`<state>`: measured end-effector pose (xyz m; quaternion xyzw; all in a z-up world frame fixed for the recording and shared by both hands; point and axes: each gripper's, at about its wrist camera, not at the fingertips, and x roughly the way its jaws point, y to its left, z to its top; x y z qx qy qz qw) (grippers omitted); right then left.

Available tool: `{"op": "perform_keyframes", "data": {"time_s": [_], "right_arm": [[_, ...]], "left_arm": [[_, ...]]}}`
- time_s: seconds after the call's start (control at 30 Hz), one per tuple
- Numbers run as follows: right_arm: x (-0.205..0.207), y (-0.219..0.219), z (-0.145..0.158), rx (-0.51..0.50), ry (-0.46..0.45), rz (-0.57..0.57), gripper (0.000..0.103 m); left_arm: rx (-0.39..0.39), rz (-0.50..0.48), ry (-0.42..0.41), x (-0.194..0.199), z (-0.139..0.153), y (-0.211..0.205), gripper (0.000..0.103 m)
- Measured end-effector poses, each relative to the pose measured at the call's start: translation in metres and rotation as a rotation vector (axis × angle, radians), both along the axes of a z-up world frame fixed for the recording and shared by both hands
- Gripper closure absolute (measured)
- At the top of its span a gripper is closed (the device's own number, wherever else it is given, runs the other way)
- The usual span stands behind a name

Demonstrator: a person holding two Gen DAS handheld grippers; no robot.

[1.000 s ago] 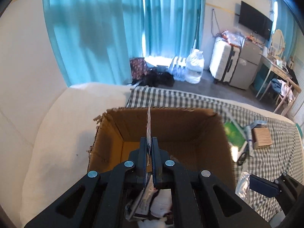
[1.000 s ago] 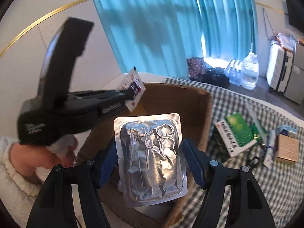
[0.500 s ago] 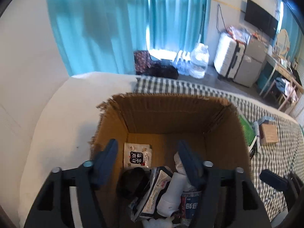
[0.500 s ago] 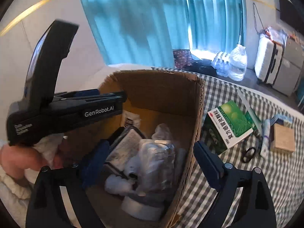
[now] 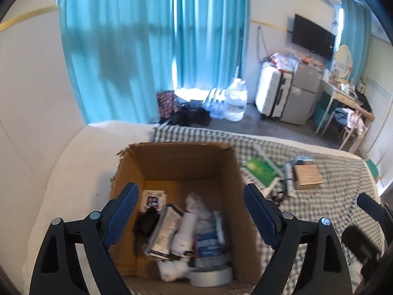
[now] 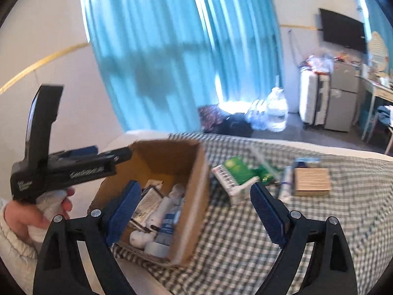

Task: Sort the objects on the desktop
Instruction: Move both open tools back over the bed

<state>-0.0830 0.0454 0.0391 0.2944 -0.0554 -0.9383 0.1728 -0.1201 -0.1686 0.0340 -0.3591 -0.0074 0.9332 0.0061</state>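
Note:
An open cardboard box (image 5: 181,164) (image 6: 194,189) stands on a checked cloth and holds several items: a small white packet (image 5: 153,198), a silver foil pack (image 6: 147,202), white pieces and a blue-labelled pack. My left gripper (image 5: 190,211) is open and empty above the box; it also shows in the right wrist view (image 6: 122,153). My right gripper (image 6: 195,211) is open and empty, over the box's right wall. On the cloth to the right lie a green box (image 5: 261,172) (image 6: 233,174), a brown box (image 5: 307,177) (image 6: 312,180), a tube (image 6: 286,184) and scissors (image 5: 276,194).
The checked cloth (image 6: 294,233) covers a white bed beside a wall on the left. Beyond it are blue curtains (image 5: 152,49), water bottles (image 5: 235,103), a suitcase, a small fridge, a desk with a chair and a wall TV.
My left gripper opened and dropped the small white packet into the box. My right gripper opened and dropped the silver foil pack into it. Both grippers then pulled back, the right one swinging right.

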Motion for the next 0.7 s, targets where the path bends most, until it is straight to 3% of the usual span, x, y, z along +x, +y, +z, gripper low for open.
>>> {"op": "perform_keyframes", "data": {"time_s": [0.27, 0.47, 0.7], "right_arm": [[0.044, 0.063, 0.023, -0.007, 0.076, -0.118, 0.009], [0.061, 0.104, 0.018, 0.009, 0.073, -0.185, 0.009], [0.056, 0.148, -0.009, -0.002, 0.025, -0.278, 0.009]], "left_arm": [[0.014, -0.068, 0.035, 0.046, 0.008, 0.081, 0.001], [-0.023, -0.124, -0.004, 0.060, -0.019, 0.143, 0.000], [-0.079, -0.184, -0.064, 0.046, -0.049, 0.176, 0.000]]}}
